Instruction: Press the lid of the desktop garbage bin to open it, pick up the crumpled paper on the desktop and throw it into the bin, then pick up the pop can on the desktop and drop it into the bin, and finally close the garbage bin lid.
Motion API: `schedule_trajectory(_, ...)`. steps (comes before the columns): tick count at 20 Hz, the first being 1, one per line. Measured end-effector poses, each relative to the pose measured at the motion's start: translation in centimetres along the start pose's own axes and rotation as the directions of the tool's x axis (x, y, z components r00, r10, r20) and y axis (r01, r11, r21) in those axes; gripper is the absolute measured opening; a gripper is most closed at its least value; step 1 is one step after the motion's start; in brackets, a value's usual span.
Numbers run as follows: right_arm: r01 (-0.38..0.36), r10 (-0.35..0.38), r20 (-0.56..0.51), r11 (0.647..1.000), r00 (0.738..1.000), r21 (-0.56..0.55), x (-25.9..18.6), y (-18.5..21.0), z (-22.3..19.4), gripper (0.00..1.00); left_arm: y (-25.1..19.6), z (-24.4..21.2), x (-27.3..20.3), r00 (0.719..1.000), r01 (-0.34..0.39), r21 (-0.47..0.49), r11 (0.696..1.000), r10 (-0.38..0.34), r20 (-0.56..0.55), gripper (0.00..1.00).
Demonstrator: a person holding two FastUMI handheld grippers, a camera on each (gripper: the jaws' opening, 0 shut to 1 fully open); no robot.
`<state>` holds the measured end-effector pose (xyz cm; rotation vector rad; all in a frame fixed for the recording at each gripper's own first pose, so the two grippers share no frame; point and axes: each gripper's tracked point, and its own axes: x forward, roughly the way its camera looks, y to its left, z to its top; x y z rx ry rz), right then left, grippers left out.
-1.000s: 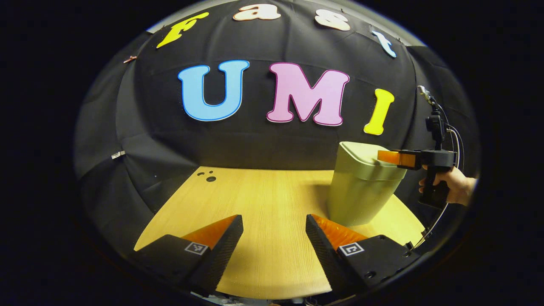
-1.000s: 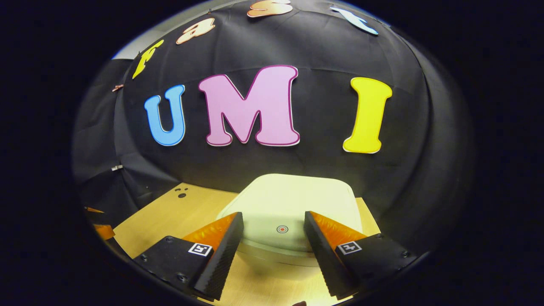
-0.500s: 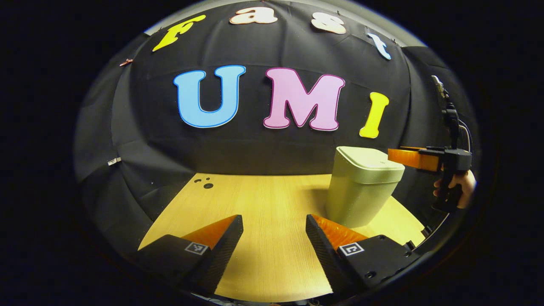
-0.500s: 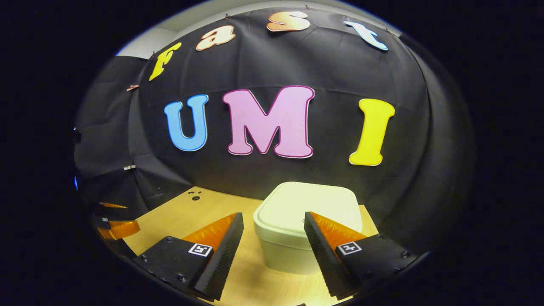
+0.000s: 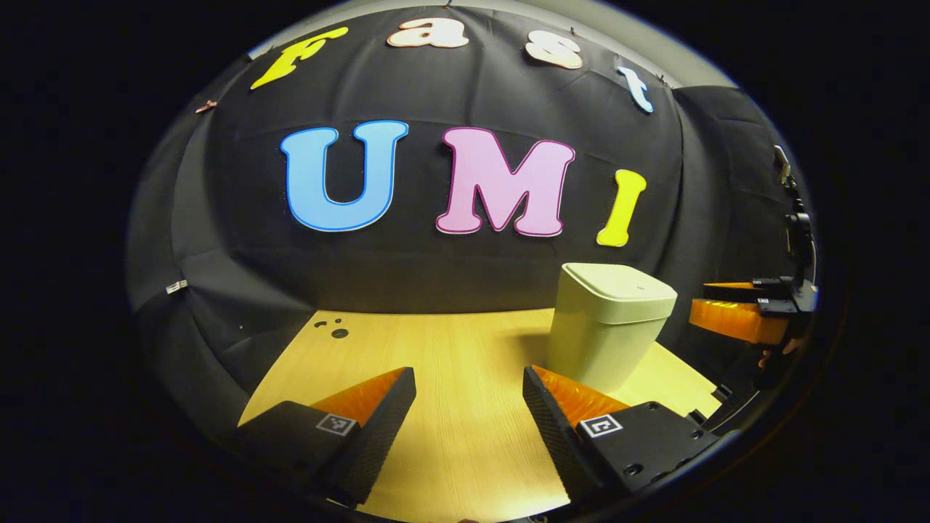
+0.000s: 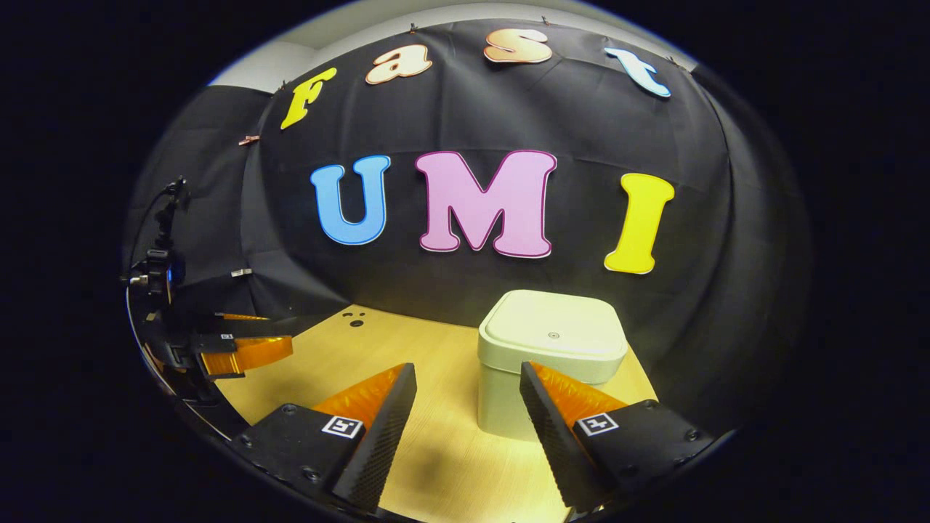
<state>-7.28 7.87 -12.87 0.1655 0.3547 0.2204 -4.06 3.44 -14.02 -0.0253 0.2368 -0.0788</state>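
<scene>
In the left gripper view, the left gripper [image 5: 468, 392] sits low over a pale wooden tabletop [image 5: 450, 356], its two fingers spread apart with nothing between them. Just beyond its right-hand finger stands the garbage bin [image 5: 607, 323], a pale green, squarish container that narrows toward its base. The lid [image 5: 617, 283] lies flat and closed on top of the bin. To the right of the bin, at the edge of this view, the right gripper [image 5: 716, 309] hangs in the air, apart from the bin, its fingers pointing toward it; they appear slightly apart. A few small dark holes [image 5: 334, 330] mark the far left corner of the tabletop, near the black cloth wall.

In the right gripper view, the right gripper [image 6: 468, 388] is also wide open and holding nothing. The garbage bin [image 6: 548, 363] stands upright just ahead of it, partly behind the right-hand finger, and is not touched by either finger. The closed lid [image 6: 552, 330] has a small round mark near its middle. At the far left of this view, the left gripper [image 6: 251, 341] hovers over the edge of the tabletop [image 6: 429, 363], well apart from the bin.
</scene>
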Motion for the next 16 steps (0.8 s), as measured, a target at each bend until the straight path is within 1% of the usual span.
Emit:
schedule_trajectory(3, 0.013, -0.013, 0.005, 1.000, 1.000, 0.004, -0.9, 0.6, 0.4, 0.90, 0.4, -0.2, 0.0, 1.000, 0.009, 0.008, 1.000, -0.009, 0.003, 0.96)
schedule_trajectory(8, 0.024, -0.024, 0.010, 1.000, 1.000, 0.018, -0.9, 0.7, 0.7, 0.90, 0.2, -0.4, -0.5, 1.000, 0.020, -0.002, 1.000, -0.020, 0.002, 0.96)
schedule_trajectory(11, 0.012, -0.012, 0.013, 1.000, 1.000, 0.019, -0.8, 0.7, 0.8, 0.91, -0.1, -0.4, -0.8, 1.000, 0.015, -0.007, 1.000, -0.015, 0.001, 0.96)
schedule_trajectory(13, -0.009, 0.009, 0.009, 1.000, 1.000, 0.016, -0.6, 0.7, 0.7, 0.91, -0.4, -0.6, -0.8, 1.000, 0.003, -0.006, 1.000, -0.003, -0.002, 0.96)
schedule_trajectory(16, -0.023, 0.023, 0.011, 1.000, 1.000, 0.010, -0.3, 0.1, 0.7, 0.90, -1.0, -0.3, -0.9, 1.000, -0.005, -0.022, 1.000, 0.005, -0.001, 0.96)
